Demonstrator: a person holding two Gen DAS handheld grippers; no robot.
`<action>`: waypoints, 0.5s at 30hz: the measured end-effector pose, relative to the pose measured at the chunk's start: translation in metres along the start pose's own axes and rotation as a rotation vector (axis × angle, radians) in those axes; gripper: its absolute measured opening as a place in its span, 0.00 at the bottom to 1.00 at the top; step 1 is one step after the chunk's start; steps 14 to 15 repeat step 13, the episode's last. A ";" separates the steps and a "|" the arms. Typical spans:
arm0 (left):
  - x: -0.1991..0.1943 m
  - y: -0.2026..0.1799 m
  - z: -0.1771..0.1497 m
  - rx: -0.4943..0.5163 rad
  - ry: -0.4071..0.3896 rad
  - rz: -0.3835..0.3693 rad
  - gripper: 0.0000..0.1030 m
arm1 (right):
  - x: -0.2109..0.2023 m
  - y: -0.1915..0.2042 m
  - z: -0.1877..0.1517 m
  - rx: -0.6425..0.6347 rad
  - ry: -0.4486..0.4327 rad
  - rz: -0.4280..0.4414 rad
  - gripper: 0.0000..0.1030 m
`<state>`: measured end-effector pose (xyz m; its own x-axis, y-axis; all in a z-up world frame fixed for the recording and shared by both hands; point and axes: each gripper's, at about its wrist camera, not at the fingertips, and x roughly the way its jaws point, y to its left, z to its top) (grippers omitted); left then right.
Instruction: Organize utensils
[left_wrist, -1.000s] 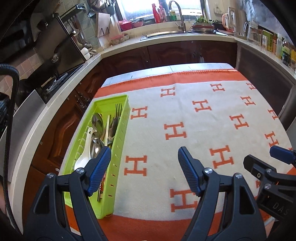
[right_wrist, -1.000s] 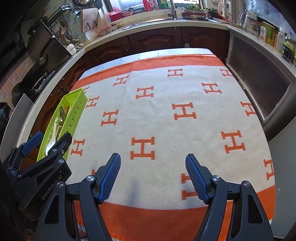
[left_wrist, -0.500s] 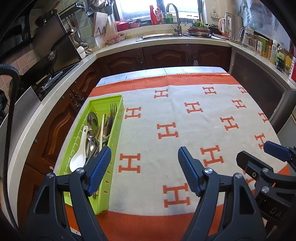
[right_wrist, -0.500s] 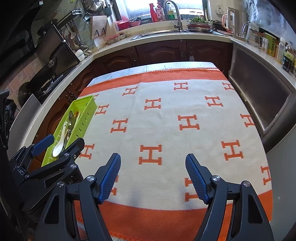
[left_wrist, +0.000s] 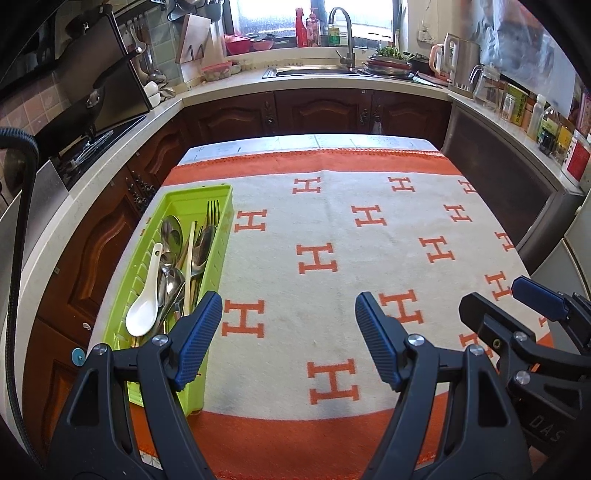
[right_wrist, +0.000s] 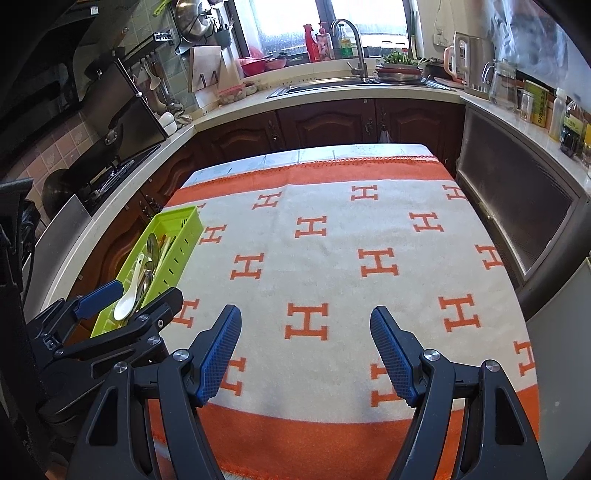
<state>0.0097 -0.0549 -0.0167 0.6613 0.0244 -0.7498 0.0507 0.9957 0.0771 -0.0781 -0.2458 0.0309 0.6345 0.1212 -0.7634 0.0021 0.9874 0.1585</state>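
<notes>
A lime green slotted tray (left_wrist: 218, 236) (right_wrist: 183, 240) lies along the left edge of the table. Inside it rest a white ceramic spoon (left_wrist: 142, 314) (right_wrist: 127, 301), several metal spoons (left_wrist: 171, 230), a fork (left_wrist: 212, 214) and pale chopsticks (left_wrist: 190, 258). My left gripper (left_wrist: 289, 314) hovers open over the cloth just right of the tray's near end, nothing between its blue pads. My right gripper (right_wrist: 306, 326) is open too, above the front middle of the cloth, holding nothing. Each gripper shows at the edge of the other's view.
An orange and cream cloth (left_wrist: 351, 266) with H marks covers the table. Dark wood cabinets and a pale counter wrap around behind, with a sink and tap (left_wrist: 341, 33), a stove (left_wrist: 85, 144) at left and bottles and jars (left_wrist: 535, 118) at right.
Both views have tipped upward and pulled back a little, so more of the far counter and window shows. The tray and utensils lie as before. Both grippers stay open.
</notes>
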 end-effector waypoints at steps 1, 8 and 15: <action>-0.001 0.000 0.000 0.000 -0.001 -0.001 0.70 | -0.001 0.000 0.000 -0.001 -0.003 -0.002 0.71; -0.005 -0.001 0.001 -0.001 -0.008 -0.005 0.70 | -0.006 -0.002 0.000 -0.001 -0.018 -0.003 0.71; -0.006 -0.002 0.001 -0.001 -0.006 -0.006 0.70 | -0.008 -0.004 0.001 -0.001 -0.022 -0.002 0.71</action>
